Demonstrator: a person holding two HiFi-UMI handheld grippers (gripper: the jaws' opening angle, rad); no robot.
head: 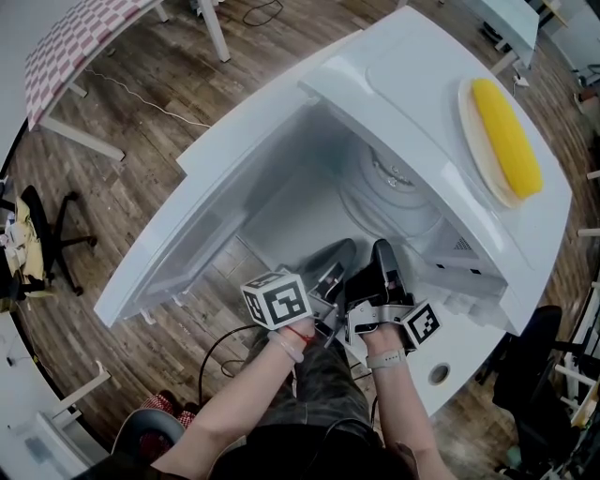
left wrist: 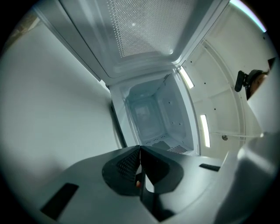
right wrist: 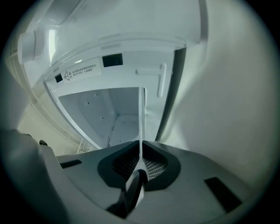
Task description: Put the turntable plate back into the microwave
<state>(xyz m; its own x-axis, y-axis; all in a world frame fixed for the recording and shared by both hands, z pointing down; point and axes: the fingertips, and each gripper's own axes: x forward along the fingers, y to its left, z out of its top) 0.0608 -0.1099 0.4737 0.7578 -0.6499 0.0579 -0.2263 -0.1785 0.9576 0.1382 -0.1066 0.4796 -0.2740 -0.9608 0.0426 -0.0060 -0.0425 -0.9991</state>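
Note:
The white microwave [head: 309, 141] stands with its door [head: 178, 253] swung open to the left. Inside the cavity lies the clear glass turntable plate [head: 394, 183], its ribbed hub showing. My right gripper [head: 382, 255] reaches into the cavity's front and is shut on the plate's near rim. In the right gripper view that rim shows edge-on as a thin pale line [right wrist: 141, 118] rising from the right gripper [right wrist: 141, 153]. Just to its left, my left gripper [head: 336, 258] points into the cavity. Its jaws meet in the left gripper view [left wrist: 140, 151], with nothing seen between them.
On top of the microwave sits a cream plate [head: 473, 141] carrying a yellow corn cob [head: 506, 136]. A black cable [head: 220, 352] loops on the wooden floor below. A black office chair [head: 56, 234] stands at the left, and a white table leg [head: 214, 28] is behind.

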